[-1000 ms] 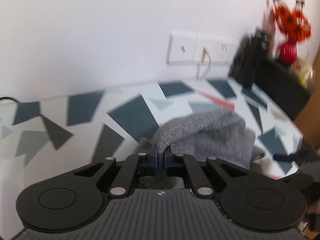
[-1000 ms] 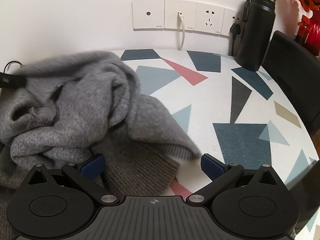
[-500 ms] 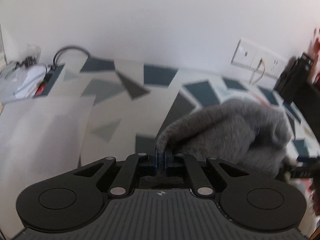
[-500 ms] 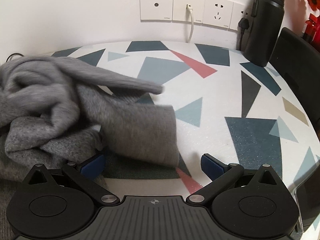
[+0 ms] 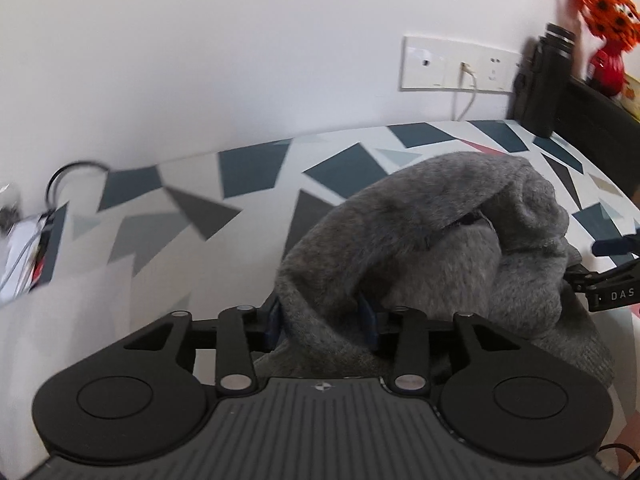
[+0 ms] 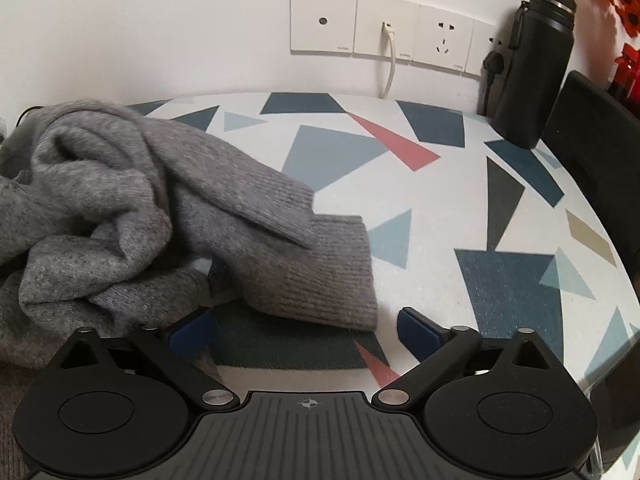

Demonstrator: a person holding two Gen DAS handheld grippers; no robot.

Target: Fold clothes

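Left gripper (image 5: 320, 316) jaws just opening, sweater (image 5: 440, 256) perhaps loose

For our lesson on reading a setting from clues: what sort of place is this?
Probably a room in a home: a grey sweater heaped on a table with a patterned cloth, wall sockets behind, and a black flask.

The left gripper (image 5: 322, 316), clamped on the grey sweater (image 5: 432, 248) a second ago, has just been opening, fabric still between its jaws; the right gripper (image 6: 304, 330) has just been narrowing; a sleeve (image 6: 312, 264) now lies flat before it.
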